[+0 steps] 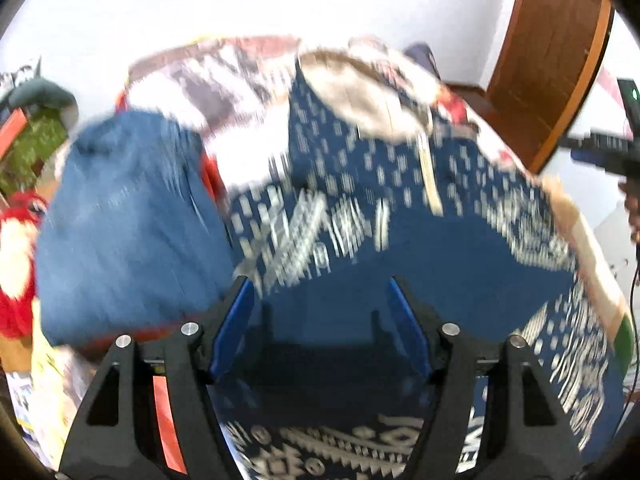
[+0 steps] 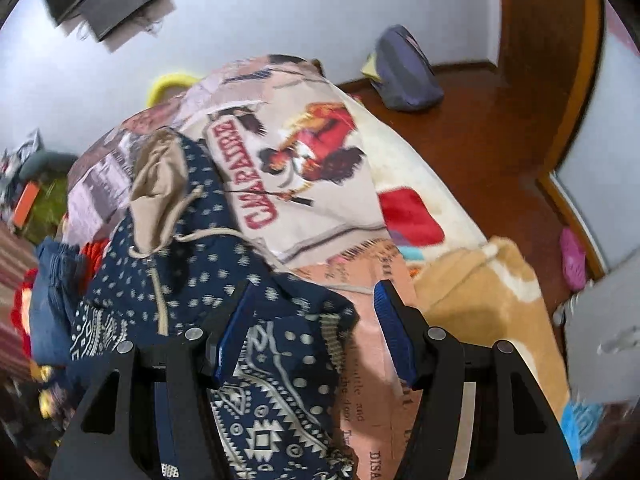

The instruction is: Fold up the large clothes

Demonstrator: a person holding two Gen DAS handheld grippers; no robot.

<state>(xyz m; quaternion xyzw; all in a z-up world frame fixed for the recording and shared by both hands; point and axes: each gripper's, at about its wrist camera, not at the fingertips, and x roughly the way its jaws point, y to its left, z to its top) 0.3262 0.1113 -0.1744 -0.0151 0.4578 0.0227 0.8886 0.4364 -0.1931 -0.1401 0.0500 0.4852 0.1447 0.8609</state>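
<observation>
My left gripper hangs spread over the navy patterned hoodie — my right gripper gapes too, gripping nothing.

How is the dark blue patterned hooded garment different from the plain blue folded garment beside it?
The dark blue hooded garment with white patterns has a beige hood lining and drawstring; the plain blue folded garment shows no print. The patterned one lies spread out and rumpled; the plain one sits as a compact block. Both are blue and lie on the printed bed blanket.
</observation>
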